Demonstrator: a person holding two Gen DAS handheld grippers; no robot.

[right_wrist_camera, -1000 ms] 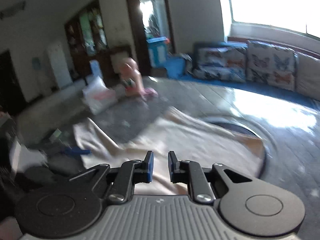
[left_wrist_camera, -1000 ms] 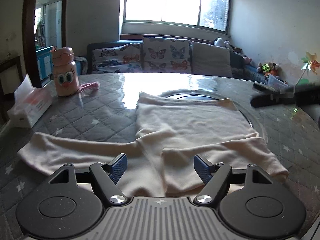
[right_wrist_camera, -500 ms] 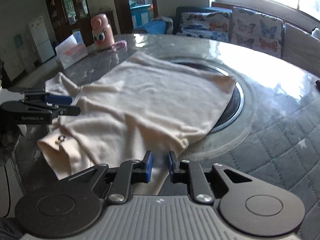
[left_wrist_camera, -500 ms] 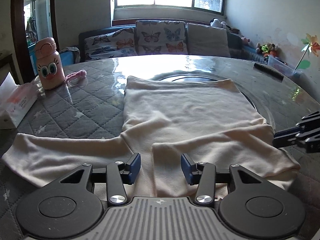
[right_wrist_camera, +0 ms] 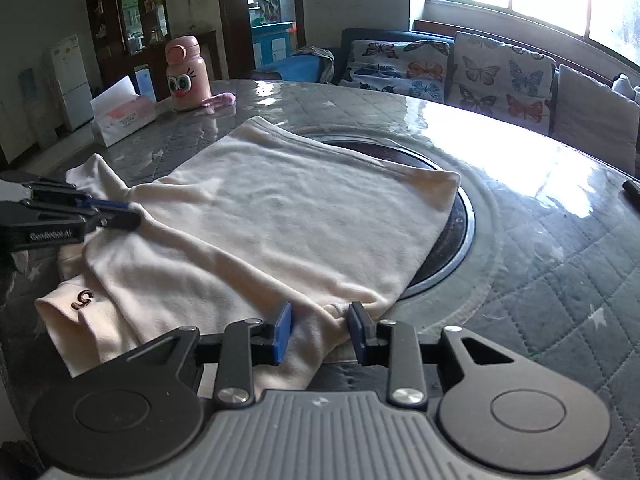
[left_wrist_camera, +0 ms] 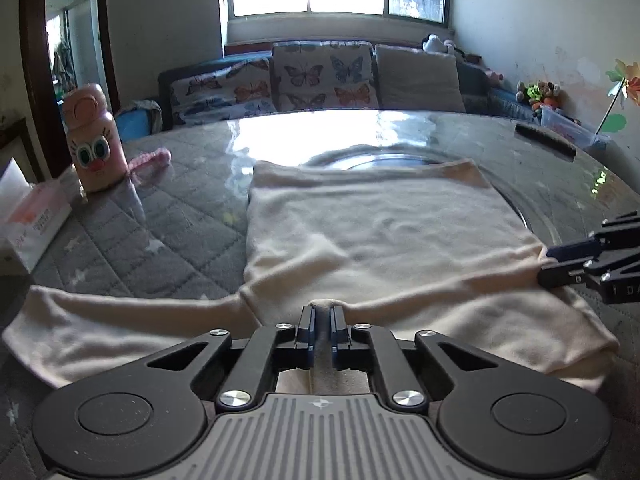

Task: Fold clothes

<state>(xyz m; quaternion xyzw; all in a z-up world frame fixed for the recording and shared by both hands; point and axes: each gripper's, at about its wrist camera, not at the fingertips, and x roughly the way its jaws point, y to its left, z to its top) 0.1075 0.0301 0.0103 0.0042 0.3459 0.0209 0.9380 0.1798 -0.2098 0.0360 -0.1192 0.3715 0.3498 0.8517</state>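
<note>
Cream knit fabric, a long-sleeved top (left_wrist_camera: 380, 240), is spread flat across the near half of a quilted grey table (left_wrist_camera: 180, 216), its hem toward the far side and partly over a dark round inset (right_wrist_camera: 452, 236). One sleeve is stretched out to the left, while the other has been laid across the body near the near edge.

The left gripper (left_wrist_camera: 322, 320) is clenched on a small pinch of the top at the near edge, close to where the left sleeve joins the body; a nub of cloth is seen standing up between the pads. The right gripper (right_wrist_camera: 320, 330) is placed at the near right corner of the garment, and its jaws are opening, with a ridge of fabric lying between them but not pressed.

Two holds along the same near edge are judged to be wanted so that this edge can be lifted evenly and carried toward the far hem.

A pink bottle (left_wrist_camera: 96, 140) and a tissue box (right_wrist_camera: 122, 118) are kept at the far left, well apart from the cloth.
</note>
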